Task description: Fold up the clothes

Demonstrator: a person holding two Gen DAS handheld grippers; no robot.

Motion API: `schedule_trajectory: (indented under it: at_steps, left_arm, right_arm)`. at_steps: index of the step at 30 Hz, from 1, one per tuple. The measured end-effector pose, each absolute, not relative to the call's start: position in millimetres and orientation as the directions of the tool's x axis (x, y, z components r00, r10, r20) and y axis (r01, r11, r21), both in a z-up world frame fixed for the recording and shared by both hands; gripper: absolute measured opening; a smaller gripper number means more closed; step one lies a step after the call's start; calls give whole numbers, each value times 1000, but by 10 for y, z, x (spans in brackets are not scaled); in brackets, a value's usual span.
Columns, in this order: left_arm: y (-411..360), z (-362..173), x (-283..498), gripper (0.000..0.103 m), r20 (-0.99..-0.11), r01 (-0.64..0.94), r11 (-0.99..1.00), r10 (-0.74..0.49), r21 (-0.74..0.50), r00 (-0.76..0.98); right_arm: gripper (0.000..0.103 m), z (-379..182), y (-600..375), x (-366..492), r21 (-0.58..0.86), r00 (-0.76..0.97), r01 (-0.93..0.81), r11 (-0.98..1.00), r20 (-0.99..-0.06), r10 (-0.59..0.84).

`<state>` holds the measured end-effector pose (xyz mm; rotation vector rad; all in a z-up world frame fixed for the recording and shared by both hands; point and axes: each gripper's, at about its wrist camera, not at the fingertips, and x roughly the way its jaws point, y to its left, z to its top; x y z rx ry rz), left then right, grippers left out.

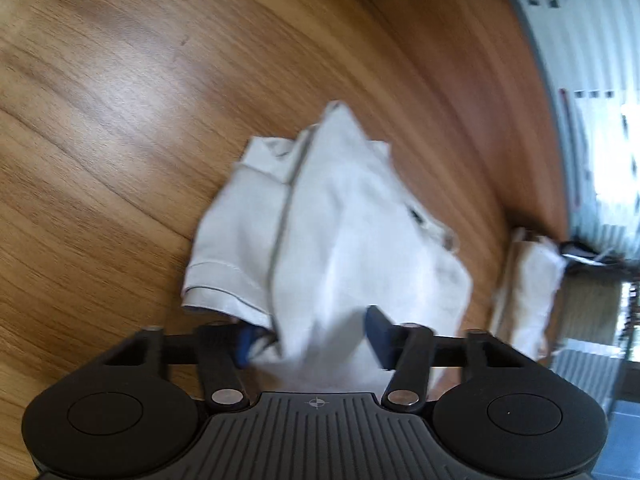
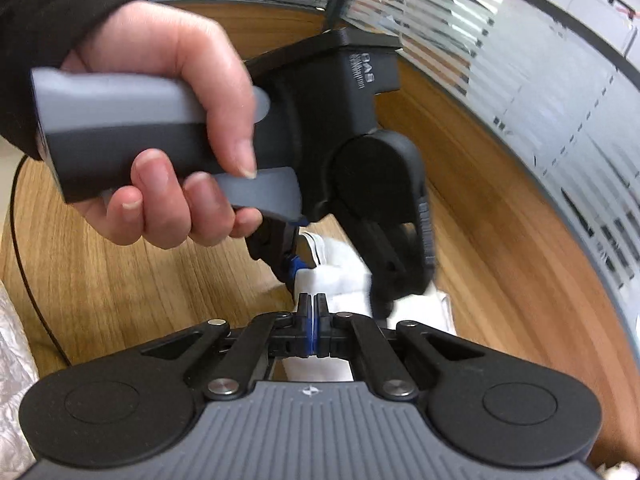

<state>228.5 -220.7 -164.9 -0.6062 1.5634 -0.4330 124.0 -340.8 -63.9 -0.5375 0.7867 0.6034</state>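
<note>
Jaws of left gripper [image 1: 310, 336] spread around white shirt [image 1: 328, 220] bunched on counter [image 1: 120, 120], jaws of right gripper [image 2: 314, 308] pinched together over its cloth; light, limp, likely to sag, so best taken by hem or seam.

Two white garments lie on the one wooden counter [image 1: 120, 120]: a white shirt [image 1: 340, 220] bunched in the middle, and a folded white garment [image 1: 528, 280] beside it, nearer the counter's edge. Two grippers are at the shirt, the left gripper [image 1: 312, 336] and the right gripper [image 2: 314, 312]. One hand [image 2: 160, 120] shows. One black cable [image 2: 24, 248] runs off the counter's edge.
</note>
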Motion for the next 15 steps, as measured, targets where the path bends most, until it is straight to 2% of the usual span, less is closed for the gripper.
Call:
schedule_trajectory:
  at_steps: [2,4,7,9,10,12,15]
  left_arm:
    - [-2220,-1669,2280,40,-809,-110,805,-588,-583,-17]
    - [-2235,-1671,2265,24,-830,-95,826,-558,-555,-8]
    - [-2252,-1624,2224,17,-859,-65,857,-512,-511,12]
    - [-2266,-1587,2198,14,-880,-33,879,-475,-476,27]
    - [-2260,-1566,2192,14,-888,-21,888,-458,-459,37]
    - [-2246,-1523,2180,13,-903,1,905,-425,-426,59]
    - [-2163,-1440,2177,13,-922,43,926,-378,-376,86]
  right_arm:
    - [0,-641,-3484,1263,-184,541,-660,728,-790,291]
    - [3,-639,-3591,1286,-152,532,-635,758,-798,285]
    - [26,-649,-3832,1290,-88,512,-566,820,-817,266]
    - [46,-657,-4032,1276,-51,507,-503,863,-826,247]
    - [50,-661,-4132,1268,-33,504,-470,882,-830,238]
    - [70,-669,-4333,1254,2,497,-401,916,-840,220]
    - [85,-767,-4707,1274,51,487,-277,960,-853,186]
